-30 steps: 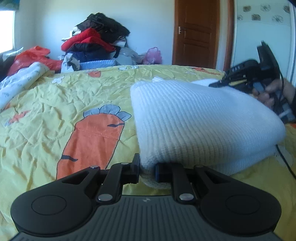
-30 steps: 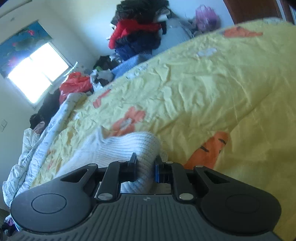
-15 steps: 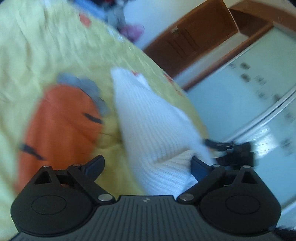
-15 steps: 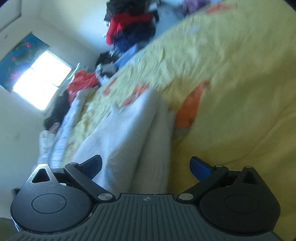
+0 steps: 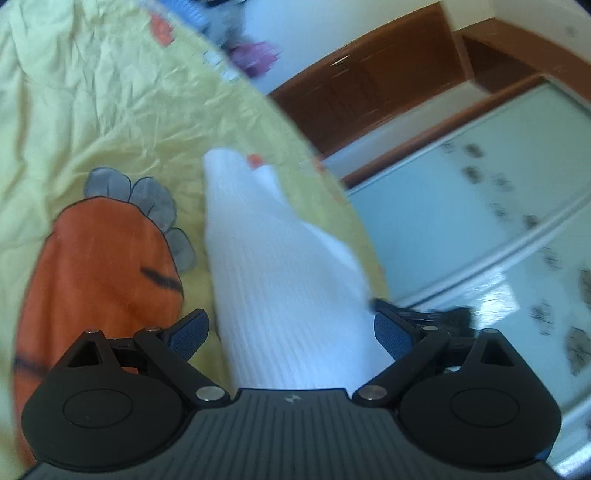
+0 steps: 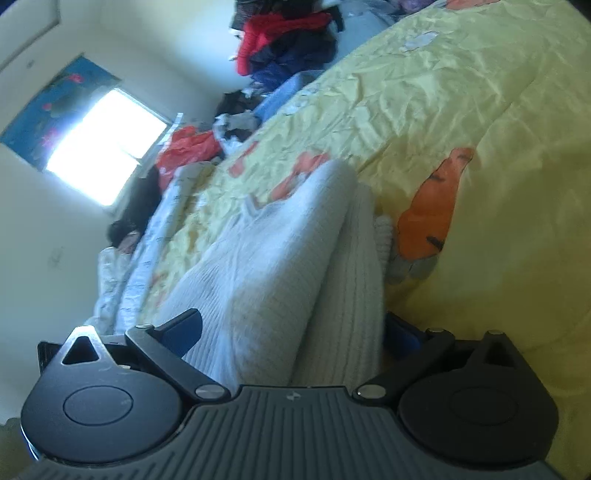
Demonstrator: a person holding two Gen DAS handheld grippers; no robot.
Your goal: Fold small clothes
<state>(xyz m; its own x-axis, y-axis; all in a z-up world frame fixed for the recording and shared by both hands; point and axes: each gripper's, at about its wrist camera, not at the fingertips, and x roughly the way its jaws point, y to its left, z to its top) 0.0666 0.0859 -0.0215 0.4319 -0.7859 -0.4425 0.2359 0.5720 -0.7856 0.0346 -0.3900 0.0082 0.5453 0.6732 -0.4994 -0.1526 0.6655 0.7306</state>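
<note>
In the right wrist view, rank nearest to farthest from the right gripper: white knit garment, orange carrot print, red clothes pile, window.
1. White knit garment, between the open right gripper's fingers.
2. Orange carrot print, just right.
3. Red clothes pile, beyond the bed, top.
4. Window, far wall, upper left.

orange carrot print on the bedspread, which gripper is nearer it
Left. The left gripper has the carrot print just beside its fingers; the right gripper sits farther back, the white knit between its fingers.

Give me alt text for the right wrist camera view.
An open right gripper straddles a folded white knit garment lying on a yellow bedspread printed with orange carrots. Behind, a clothes pile and a bright window appear tilted.
</note>
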